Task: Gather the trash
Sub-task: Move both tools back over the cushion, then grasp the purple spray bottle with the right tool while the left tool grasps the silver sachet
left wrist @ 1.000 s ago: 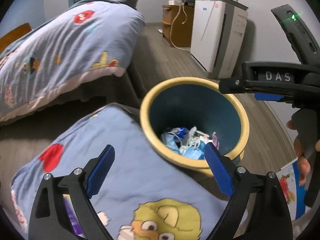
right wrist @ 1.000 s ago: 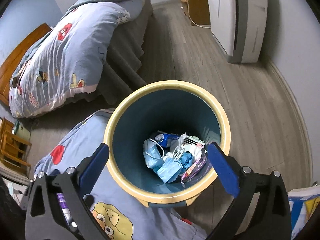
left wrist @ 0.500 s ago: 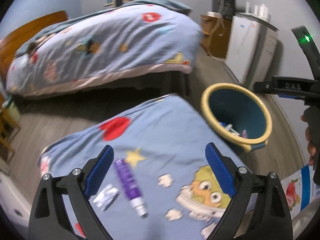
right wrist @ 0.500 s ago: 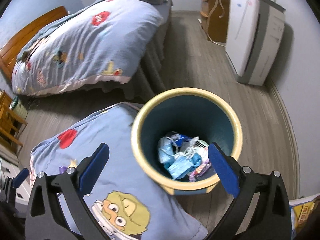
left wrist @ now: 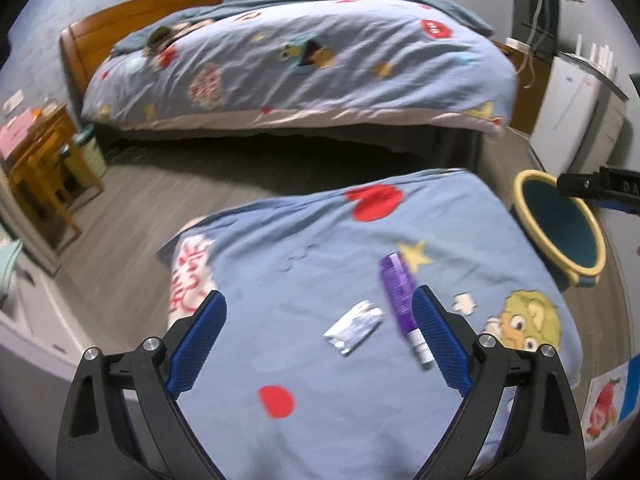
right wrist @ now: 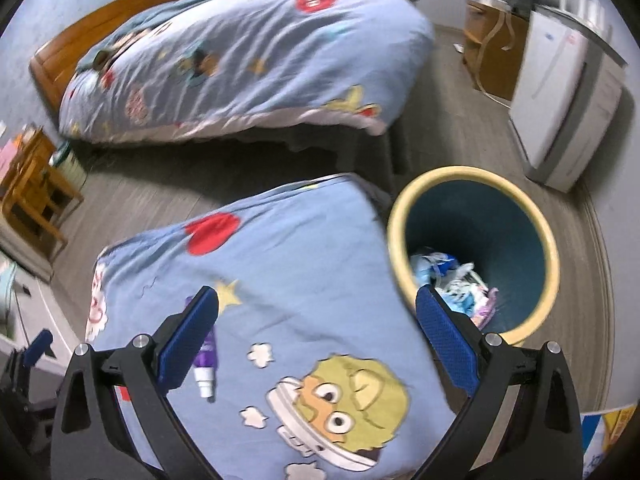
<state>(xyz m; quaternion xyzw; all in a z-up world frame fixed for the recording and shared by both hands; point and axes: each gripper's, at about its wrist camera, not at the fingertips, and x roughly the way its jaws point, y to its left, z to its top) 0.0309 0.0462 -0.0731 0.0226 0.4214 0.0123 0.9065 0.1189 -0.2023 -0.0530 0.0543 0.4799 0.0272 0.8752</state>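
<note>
Purple tube (left wrist: 398, 298) with a white cap lies on the blue cartoon-print quilt (left wrist: 304, 264), a crumpled silvery wrapper (left wrist: 353, 327) just beside it. Both sit between the wide-spread, empty fingers of the left gripper (left wrist: 320, 340). Right gripper (right wrist: 320, 338) hangs equally wide and empty over the quilt's edge, beside the yellow-rimmed bin (right wrist: 472, 254) holding crumpled trash (right wrist: 454, 284).

The quilt (left wrist: 304, 248) at the frame's centre was soft matt cloth, printed and lightly creased. On it lay a crinkled, shiny foil wrapper (left wrist: 353, 327) and a glossy purple plastic tube (left wrist: 400, 294). The bin (right wrist: 474, 252) at right looked smooth, with a matt cream rim. The left tongs (left wrist: 320, 344) bore rough, dotted blue pads (left wrist: 438, 342) on matt black plastic. The headboard (left wrist: 136, 26) at upper left was polished wood.
</note>
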